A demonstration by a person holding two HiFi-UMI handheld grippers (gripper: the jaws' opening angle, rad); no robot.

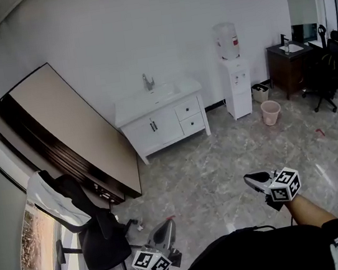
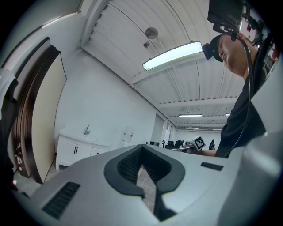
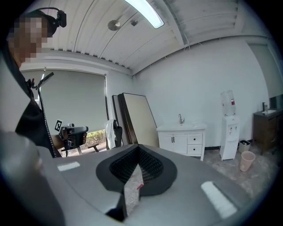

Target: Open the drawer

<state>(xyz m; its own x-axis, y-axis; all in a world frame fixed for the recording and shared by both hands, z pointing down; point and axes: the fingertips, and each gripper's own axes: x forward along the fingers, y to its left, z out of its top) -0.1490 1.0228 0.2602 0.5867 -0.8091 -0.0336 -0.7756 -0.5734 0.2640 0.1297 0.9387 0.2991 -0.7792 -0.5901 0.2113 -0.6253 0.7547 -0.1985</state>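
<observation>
Grey marbled floor [image 1: 224, 167] spreads through an office room, and in the head view we see a white cabinet [image 1: 155, 127] with a sink against the far wall. Its two drawers [image 1: 188, 108] are stacked at its right end, both pushed in. A water dispenser [image 1: 235, 83] stands just beside the cabinet on the right, with a pink bin [image 1: 270, 111] near that. We hold the left tongs [image 1: 164, 231] and the right tongs [image 1: 254, 180] low in the picture, well apart from the cabinet, with nothing in either. In the left gripper view our left tongs are pressed together, with only floor showing past them, and the cabinet stands far off at the left. In the right gripper view the right tongs are pressed together too, empty, and the drawers sit shut across the room beyond them.
</observation>
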